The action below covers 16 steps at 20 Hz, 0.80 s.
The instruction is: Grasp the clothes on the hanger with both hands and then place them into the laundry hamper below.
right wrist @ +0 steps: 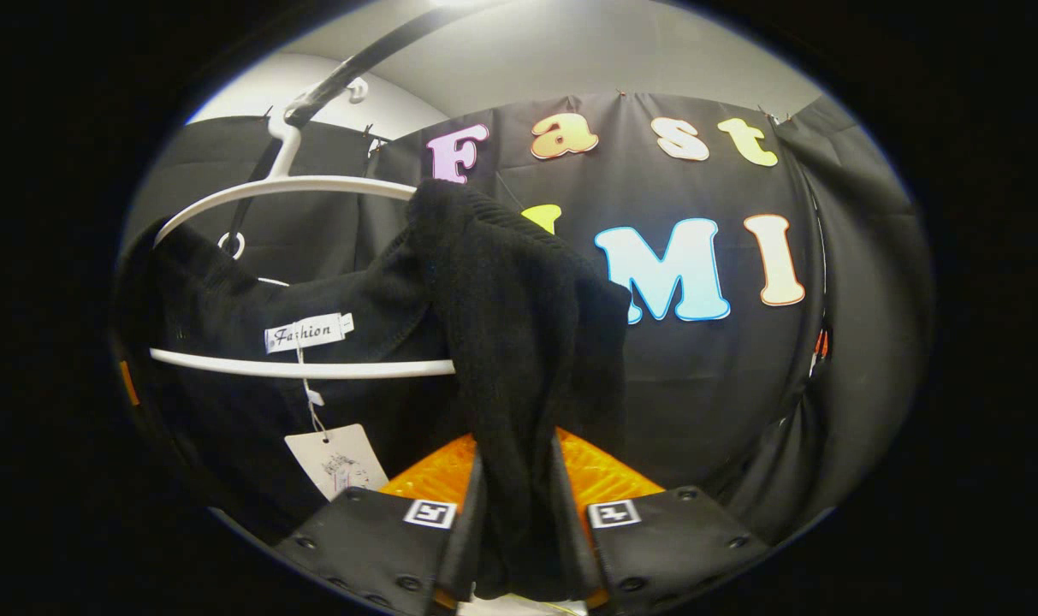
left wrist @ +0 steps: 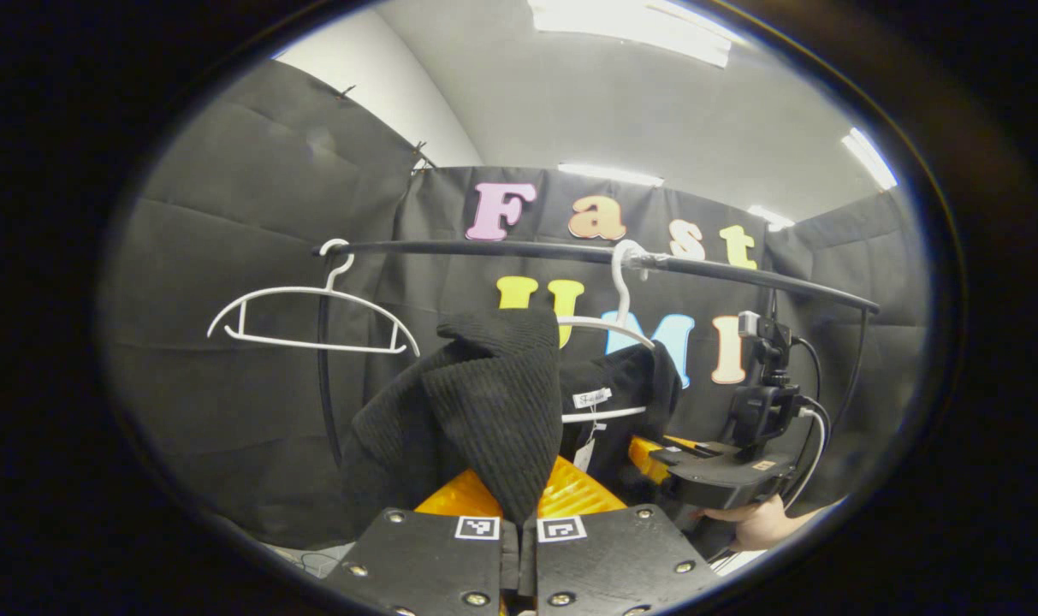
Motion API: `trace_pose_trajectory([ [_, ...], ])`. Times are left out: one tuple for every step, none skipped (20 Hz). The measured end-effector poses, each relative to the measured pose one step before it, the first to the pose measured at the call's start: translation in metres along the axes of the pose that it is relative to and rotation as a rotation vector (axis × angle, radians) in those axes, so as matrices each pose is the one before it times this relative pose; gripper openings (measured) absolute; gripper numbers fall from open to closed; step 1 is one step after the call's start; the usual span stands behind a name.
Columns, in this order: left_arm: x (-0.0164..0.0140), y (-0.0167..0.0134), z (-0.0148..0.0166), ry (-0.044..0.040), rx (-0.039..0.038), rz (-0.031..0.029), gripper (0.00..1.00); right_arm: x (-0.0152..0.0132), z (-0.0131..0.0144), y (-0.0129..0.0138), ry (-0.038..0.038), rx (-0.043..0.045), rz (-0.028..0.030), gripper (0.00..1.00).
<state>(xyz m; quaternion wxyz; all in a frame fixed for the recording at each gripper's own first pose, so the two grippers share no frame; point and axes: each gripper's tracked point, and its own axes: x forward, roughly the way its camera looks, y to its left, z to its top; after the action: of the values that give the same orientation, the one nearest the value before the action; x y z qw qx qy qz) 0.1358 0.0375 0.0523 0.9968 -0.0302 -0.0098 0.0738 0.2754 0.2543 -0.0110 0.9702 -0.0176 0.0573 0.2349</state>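
Observation:
A black knit garment [left wrist: 484,402] hangs on a white hanger [left wrist: 608,329] from the black rail [left wrist: 570,251]. My left gripper [left wrist: 519,522] is shut on one shoulder of it, with the fabric bunched up between the fingers. In the right gripper view the other shoulder of the black garment [right wrist: 510,342] runs down between the fingers of my right gripper [right wrist: 519,530], which is shut on it. The white hanger [right wrist: 296,184] still carries the collar, with a label and a paper tag [right wrist: 335,458] dangling. The right gripper [left wrist: 724,466] and the hand holding it also show at the right of the left gripper view.
An empty white hanger [left wrist: 313,316] hangs at the left end of the rail. A black upright [left wrist: 323,376] supports the rail on the left. Black cloth walls close in the booth behind and at both sides.

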Motion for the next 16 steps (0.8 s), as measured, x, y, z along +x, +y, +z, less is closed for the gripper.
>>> trace_pose_trajectory([
  [-0.00111,0.00008,0.00089,-0.00033,-0.00145,-0.00003,0.01,-0.00067,0.00140,-0.00260,-0.00279,0.01140,0.00542,0.39],
  [-0.00075,-0.00013,0.00024,-0.00045,-0.00188,-0.00132,0.01,-0.00021,0.00018,-0.00118,0.00110,0.00756,0.01917,0.28],
  [-0.00109,-0.00006,0.00118,-0.00299,-0.00232,-0.00195,0.01,-0.00102,0.00042,0.00371,-0.00121,0.00657,0.02912,0.17],
  [0.00036,-0.00017,0.00161,-0.00752,-0.00191,-0.00154,0.01,-0.00110,-0.00007,-0.00150,-0.00371,0.01447,0.02311,0.07],
  [0.00092,-0.00020,0.00122,-0.00853,-0.00237,-0.00191,0.01,-0.00226,0.00219,-0.00104,0.00099,0.00849,0.01990,0.02],
  [-0.00023,-0.00019,0.00358,-0.01314,-0.00453,-0.00201,0.01,0.00096,0.00124,-0.00283,-0.00055,0.00004,0.00613,0.02],
  [-0.00243,0.00156,0.00699,-0.02571,-0.00672,0.00596,0.01,-0.00434,0.00219,-0.00360,-0.00411,0.00283,0.00155,0.01],
  [-0.00417,0.00081,0.00934,-0.02886,-0.01179,-0.00106,0.01,-0.00105,0.00256,-0.00292,-0.00210,0.00703,-0.00010,0.02],
  [-0.00210,-0.00050,0.00669,-0.01709,-0.01170,-0.00457,0.01,-0.00248,0.00187,-0.00053,-0.00400,0.00523,-0.00359,0.00],
  [-0.00186,0.00345,0.00394,-0.00761,-0.00400,0.00814,0.01,-0.00097,0.00334,-0.00466,-0.00370,0.00130,-0.01033,0.00],
  [-0.00032,0.00258,0.00242,-0.00193,-0.00398,0.00389,0.01,-0.00096,0.00263,-0.00372,-0.00516,-0.00043,-0.00716,0.02],
  [-0.00099,0.00317,0.00270,-0.00364,-0.00497,0.00582,0.01,-0.00131,0.00279,-0.00374,-0.00620,-0.00072,-0.00898,0.02],
  [-0.00159,0.00241,0.00354,-0.00459,-0.00571,0.00560,0.01,-0.00189,0.00087,-0.00259,-0.00302,0.00008,-0.00720,0.02],
  [-0.00178,0.00304,0.00400,-0.00453,-0.00417,0.00587,0.01,-0.00086,0.00198,-0.00431,-0.00350,-0.00054,-0.00876,0.02],
  [-0.00238,0.00349,0.00462,-0.00817,-0.00235,0.00698,0.01,-0.00071,0.00354,-0.00560,-0.00540,-0.00231,-0.01159,0.02],
  [-0.00012,0.00242,0.00444,-0.00713,-0.00296,0.00412,0.01,-0.00023,0.00282,-0.00513,-0.00832,-0.00179,-0.01040,0.00],
])
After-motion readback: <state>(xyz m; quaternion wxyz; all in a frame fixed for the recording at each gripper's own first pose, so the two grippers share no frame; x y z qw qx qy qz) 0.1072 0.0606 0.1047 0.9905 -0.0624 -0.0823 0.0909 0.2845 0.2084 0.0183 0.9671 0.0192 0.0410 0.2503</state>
